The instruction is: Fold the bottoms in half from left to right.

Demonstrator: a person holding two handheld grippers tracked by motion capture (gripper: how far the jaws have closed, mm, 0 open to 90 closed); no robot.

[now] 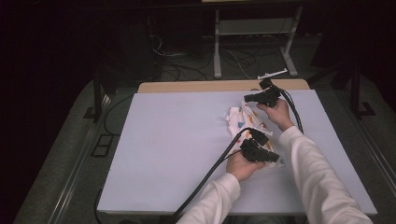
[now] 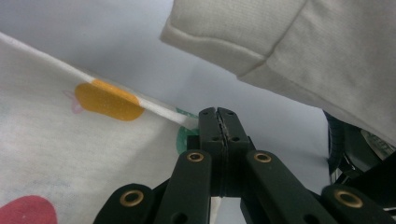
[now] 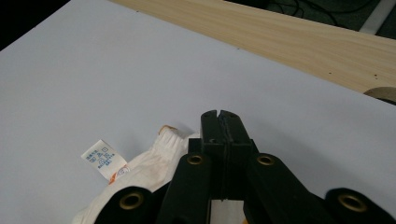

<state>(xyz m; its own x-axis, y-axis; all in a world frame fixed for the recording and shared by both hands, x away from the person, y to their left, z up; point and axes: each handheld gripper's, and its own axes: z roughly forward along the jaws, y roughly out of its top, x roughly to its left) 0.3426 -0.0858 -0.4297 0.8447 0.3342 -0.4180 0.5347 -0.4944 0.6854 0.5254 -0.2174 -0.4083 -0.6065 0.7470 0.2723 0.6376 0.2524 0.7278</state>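
A small white garment (image 1: 239, 120) with coloured spots lies crumpled on the pale blue table top (image 1: 173, 144), right of the middle. My left gripper (image 1: 261, 148) is at its near end. In the left gripper view the jaws (image 2: 218, 112) are shut on the hem of the garment (image 2: 70, 149), beside an orange spot (image 2: 108, 101). My right gripper (image 1: 250, 99) is at the far end. Its jaws (image 3: 218, 114) are shut, with the garment's gathered white edge (image 3: 154, 158) running in under them. A care label (image 3: 103, 158) sticks out to the left.
The other arm's white sleeve (image 2: 289, 42) hangs close over the left gripper. A wooden table edge (image 1: 196, 87) runs along the far side of the blue top. Black cables (image 1: 210, 172) trail from both grippers. Desk legs and wires stand on the dark floor behind.
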